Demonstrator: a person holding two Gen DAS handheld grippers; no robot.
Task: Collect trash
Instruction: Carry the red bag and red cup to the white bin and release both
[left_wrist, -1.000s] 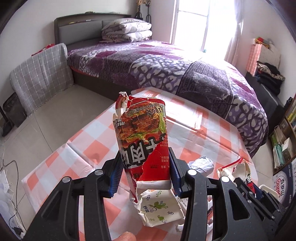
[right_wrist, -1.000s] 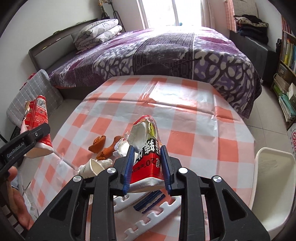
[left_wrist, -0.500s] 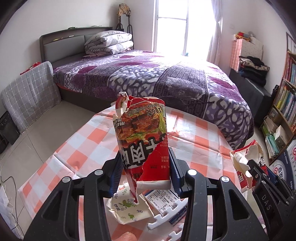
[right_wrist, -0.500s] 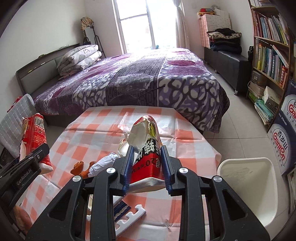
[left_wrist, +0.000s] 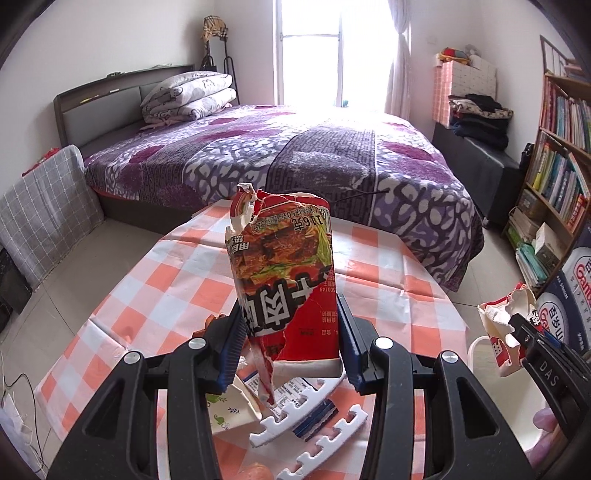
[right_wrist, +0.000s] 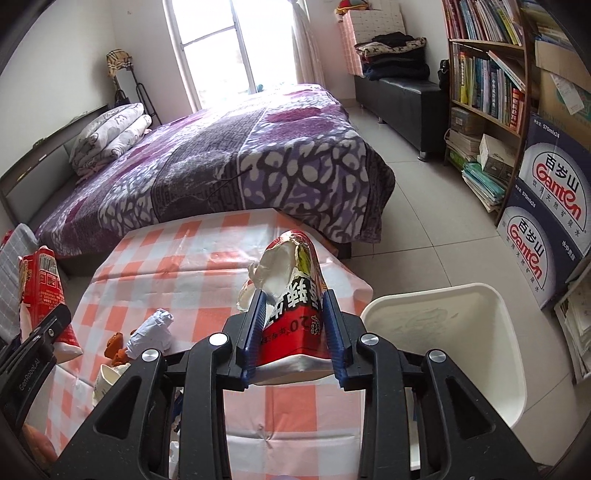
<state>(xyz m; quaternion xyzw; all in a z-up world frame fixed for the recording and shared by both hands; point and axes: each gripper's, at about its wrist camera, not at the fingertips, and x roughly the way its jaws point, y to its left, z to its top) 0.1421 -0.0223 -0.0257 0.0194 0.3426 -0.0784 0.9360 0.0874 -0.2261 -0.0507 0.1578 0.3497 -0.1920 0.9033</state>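
Note:
My left gripper (left_wrist: 290, 336) is shut on a torn red snack wrapper (left_wrist: 284, 273) and holds it upright above the checked table (left_wrist: 155, 280). My right gripper (right_wrist: 291, 332) is shut on a second torn red wrapper (right_wrist: 291, 314), held near the table's right edge, beside the white bin (right_wrist: 447, 347) on the floor. Each gripper with its wrapper shows in the other view: the right one at the right edge of the left wrist view (left_wrist: 502, 332), the left one at the left edge of the right wrist view (right_wrist: 44, 295).
On the table lie a crumpled white tissue (right_wrist: 151, 330), brown food scraps (right_wrist: 116, 347), a paper cup (right_wrist: 107, 376), white foam pieces (left_wrist: 306, 413) and a printed paper carton (left_wrist: 225, 410). A purple bed (left_wrist: 295, 158) stands behind the table. A bookshelf (right_wrist: 484, 74) and boxes (right_wrist: 546, 221) stand at the right.
Both grippers have swung to the right with their wrappers still held. The white bin has come further into the right wrist view.

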